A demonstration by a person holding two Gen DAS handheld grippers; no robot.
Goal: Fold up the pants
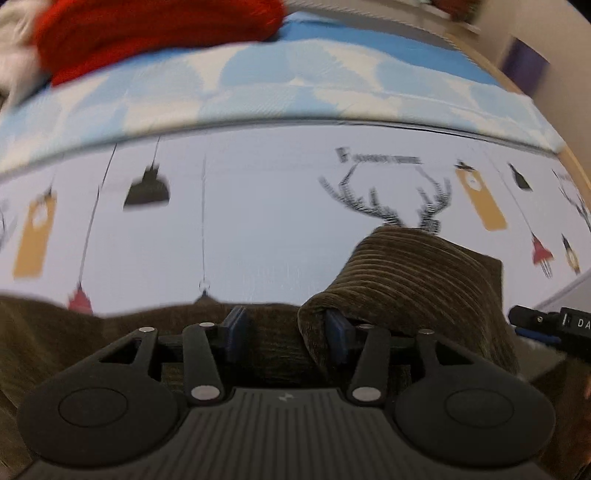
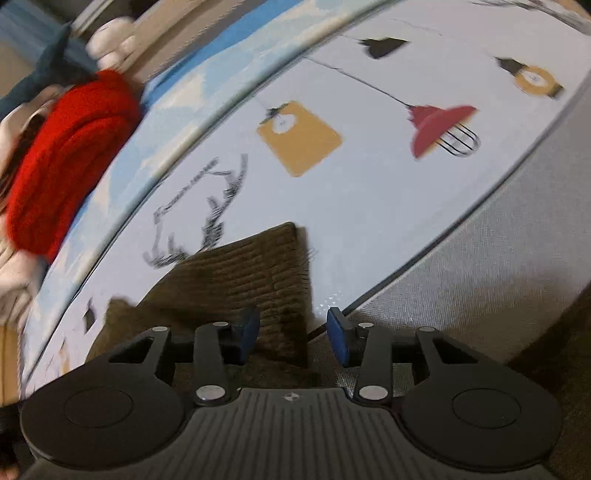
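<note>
Brown corduroy pants (image 1: 413,273) lie on a pale printed sheet; a folded end humps up just right of centre in the left wrist view, and more brown cloth (image 1: 44,332) spreads to the lower left. My left gripper (image 1: 286,330) is open with the cloth between and under its blue pads (image 1: 234,326); the fold drapes over the right pad. In the right wrist view the pants (image 2: 243,273) lie ahead and left. My right gripper (image 2: 293,334) is open over the pants' right edge. The right gripper's tip also shows in the left wrist view (image 1: 550,325).
The sheet (image 1: 258,221) carries lamp, tag and antler prints. Behind it runs a blue and white patterned bed cover (image 1: 295,85) with a red knitted garment (image 1: 147,33) on it. A grey woven border (image 2: 480,266) edges the sheet on the right.
</note>
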